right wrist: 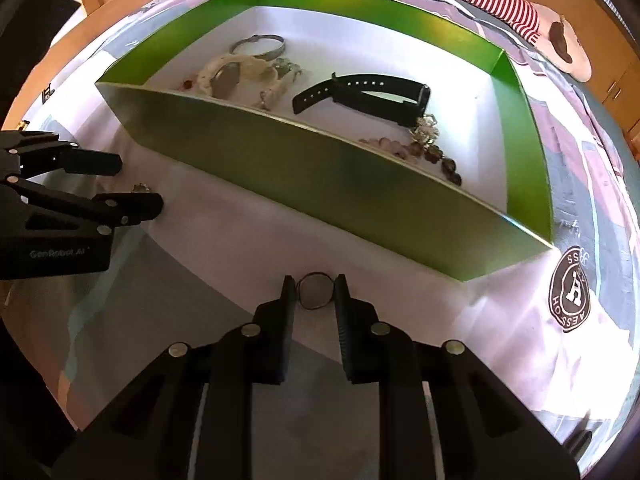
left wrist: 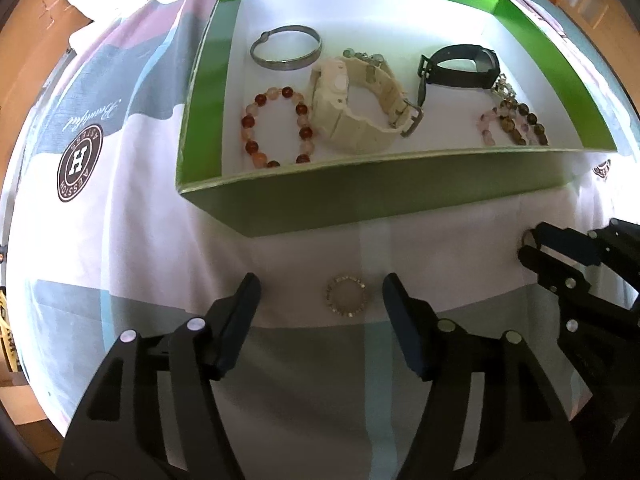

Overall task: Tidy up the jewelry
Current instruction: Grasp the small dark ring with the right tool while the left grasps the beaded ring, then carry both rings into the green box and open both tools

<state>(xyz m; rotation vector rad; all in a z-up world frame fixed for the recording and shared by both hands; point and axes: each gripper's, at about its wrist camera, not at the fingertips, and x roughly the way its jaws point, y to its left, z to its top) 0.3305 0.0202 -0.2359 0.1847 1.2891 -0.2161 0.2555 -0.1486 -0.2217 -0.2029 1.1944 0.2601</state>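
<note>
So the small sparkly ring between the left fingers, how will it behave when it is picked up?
The sparkly ring looks thin and rigid, so probably light. It lies flat on the soft bedsheet, so the fingers may press into cloth first. Its studded rim could give some grip, yet it might flip.

Glossy green box (left wrist: 400,204), metal bangle (left wrist: 286,48)

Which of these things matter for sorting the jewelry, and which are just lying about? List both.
For the job:
- green box
- beaded ring between the open left gripper fingers
- thin ring between the right gripper fingers
- silver bangle, red bead bracelet, cream watch, black watch, all boxed

Lying about:
- patterned bedsheet
- striped plush toy
</note>
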